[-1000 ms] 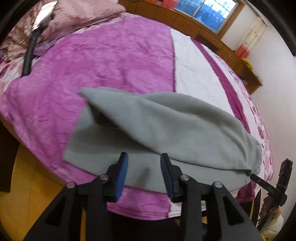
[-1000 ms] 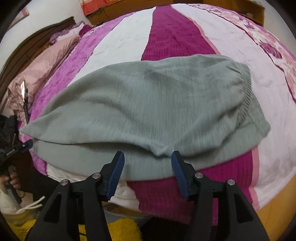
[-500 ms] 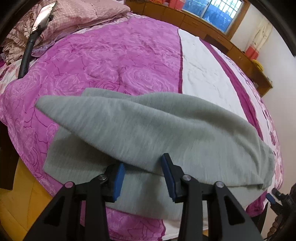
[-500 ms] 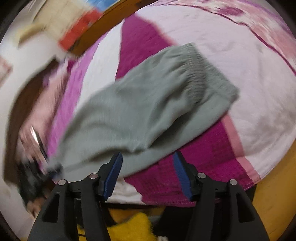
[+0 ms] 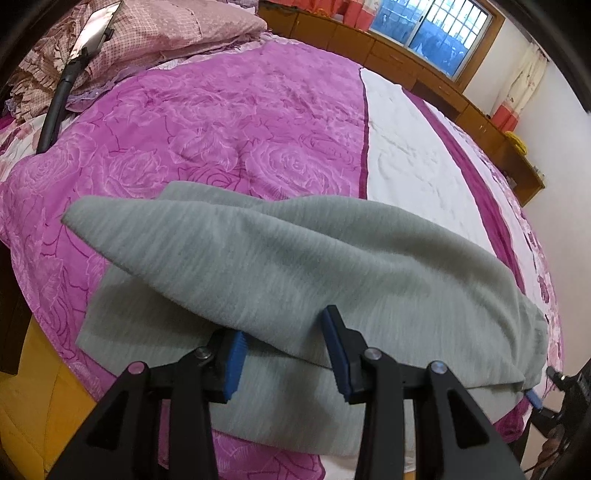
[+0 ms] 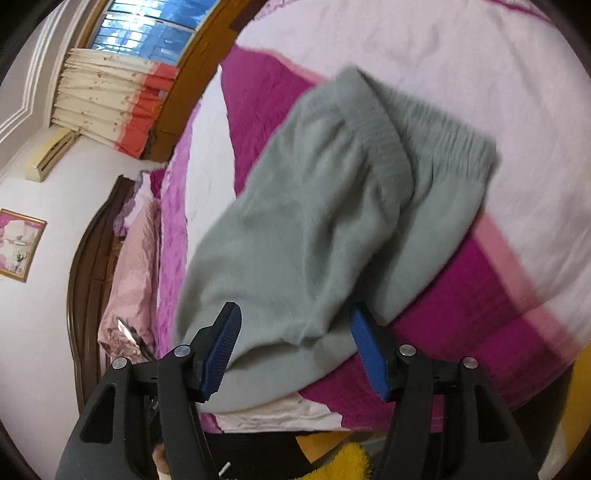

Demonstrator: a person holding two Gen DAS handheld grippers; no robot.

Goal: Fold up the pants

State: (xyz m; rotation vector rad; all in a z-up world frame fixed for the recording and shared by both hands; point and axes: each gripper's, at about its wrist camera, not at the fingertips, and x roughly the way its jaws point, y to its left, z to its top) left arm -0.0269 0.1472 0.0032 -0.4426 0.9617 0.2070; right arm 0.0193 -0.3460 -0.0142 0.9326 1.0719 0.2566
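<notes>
Grey pants (image 5: 295,258) lie folded lengthwise near the front edge of a pink and magenta bed (image 5: 240,122). The top leg sits skewed over the lower one. My left gripper (image 5: 286,332) is open at the long folded edge, and the top layer drapes over its left fingertip with the pads apart. In the right wrist view the pants (image 6: 314,221) run away to the elastic waistband (image 6: 443,147). My right gripper (image 6: 295,314) is open just above the near edge of the cloth, pinching nothing. Its blue fingertip (image 5: 533,400) shows by the waistband corner.
Pink pillows (image 5: 166,33) and a black gooseneck phone holder (image 5: 59,99) stand at the head of the bed. A wooden cabinet (image 5: 424,62) runs under the window. A dark headboard (image 6: 85,266) is at left. Yellow floor (image 5: 29,406) lies below the bed's edge.
The right gripper has rolled strongly, tilting its view, and its jaws stand a little wider. The left gripper has come closer to the pants; the top leg's tip now reaches further left.
</notes>
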